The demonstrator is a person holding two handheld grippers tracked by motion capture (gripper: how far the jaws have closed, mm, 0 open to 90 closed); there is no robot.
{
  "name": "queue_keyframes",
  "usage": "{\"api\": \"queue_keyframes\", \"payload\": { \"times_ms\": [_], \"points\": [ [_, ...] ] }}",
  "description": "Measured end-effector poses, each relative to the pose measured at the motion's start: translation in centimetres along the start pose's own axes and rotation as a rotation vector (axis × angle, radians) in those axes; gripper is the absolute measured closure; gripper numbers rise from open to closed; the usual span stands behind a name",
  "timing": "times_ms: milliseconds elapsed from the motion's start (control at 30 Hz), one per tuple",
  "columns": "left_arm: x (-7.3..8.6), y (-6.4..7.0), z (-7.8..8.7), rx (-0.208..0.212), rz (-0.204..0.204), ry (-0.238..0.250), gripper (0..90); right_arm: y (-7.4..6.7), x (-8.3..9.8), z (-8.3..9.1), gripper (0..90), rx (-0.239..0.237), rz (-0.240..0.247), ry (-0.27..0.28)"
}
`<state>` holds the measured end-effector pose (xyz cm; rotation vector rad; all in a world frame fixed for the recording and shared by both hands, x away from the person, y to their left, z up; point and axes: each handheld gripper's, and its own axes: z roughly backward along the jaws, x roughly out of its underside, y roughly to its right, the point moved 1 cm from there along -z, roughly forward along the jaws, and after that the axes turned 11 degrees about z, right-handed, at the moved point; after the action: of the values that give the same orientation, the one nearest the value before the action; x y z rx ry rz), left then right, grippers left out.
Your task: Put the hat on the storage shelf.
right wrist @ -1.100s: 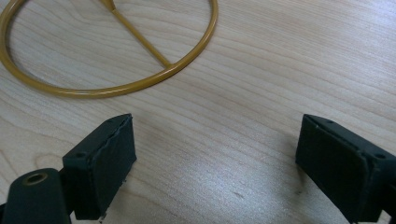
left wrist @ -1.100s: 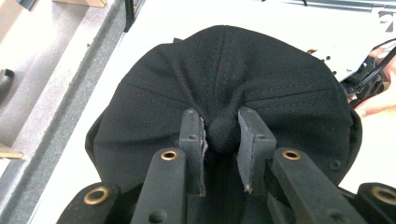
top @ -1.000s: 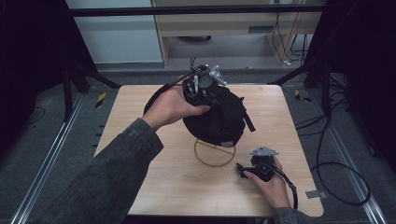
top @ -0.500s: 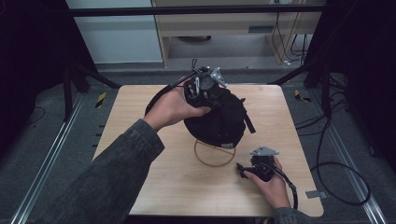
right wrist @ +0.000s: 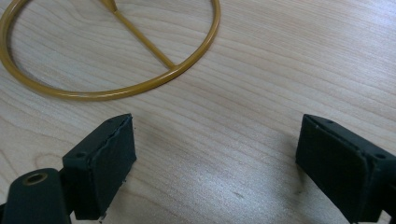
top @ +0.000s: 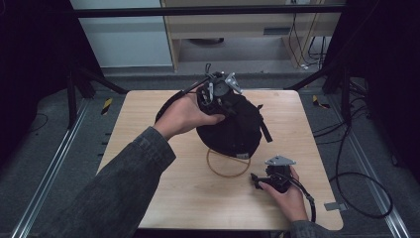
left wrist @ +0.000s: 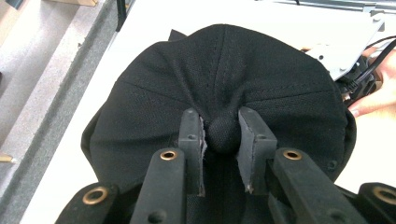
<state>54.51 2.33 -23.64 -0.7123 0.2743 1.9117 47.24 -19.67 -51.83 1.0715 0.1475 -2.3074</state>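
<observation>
Nothing has shifted since the earlier frames: both hands and the cap sit where they were a second ago. Nearest the person, the pale wooden table runs out from the bottom edge of the high view, its grain plain and bare in the right gripper view. On its near right part the right hand holds the right gripper low over the wood, jaws spread wide apart with nothing between them; its jaws point toward the yellow wire ring, which lies flat on the table just beyond them, a thin spoke crossing part of it. Above and just behind that ring hangs the black cap, lifted clear of the wood, its crown turned up and away toward the left gripper and its open underside facing down toward the ring; a strap hangs off its right side. The left gripper, held by the left hand from the left, is clamped on the cap's top button, both pads pinching the little knob with the crown's seams fanning out from it. Farther off, grey floor and metal rails flank the table, dark curtains close both sides, and a light cabinet stands at the back with cables trailing at right.
</observation>
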Motion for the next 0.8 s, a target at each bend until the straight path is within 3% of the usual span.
{"api": "queue_keyframes", "payload": {
  "times_ms": [367, 600, 800],
  "points": [
    [0.09, -0.29, -0.15, 0.007, 0.015, 0.007, 72.0, 0.00, 0.00, 0.00, 12.0, 0.000, 0.000, 0.000],
    [0.30, -0.52, -0.17, -0.006, 0.020, 0.018, 65.8, 0.00, 0.00, -0.01, 12.0, -0.001, 0.001, 0.001],
    [0.54, -0.58, -0.34, -0.011, 0.023, 0.028, 55.2, 0.00, 0.00, -0.01, 12.0, -0.001, 0.000, 0.001]
  ]
}}
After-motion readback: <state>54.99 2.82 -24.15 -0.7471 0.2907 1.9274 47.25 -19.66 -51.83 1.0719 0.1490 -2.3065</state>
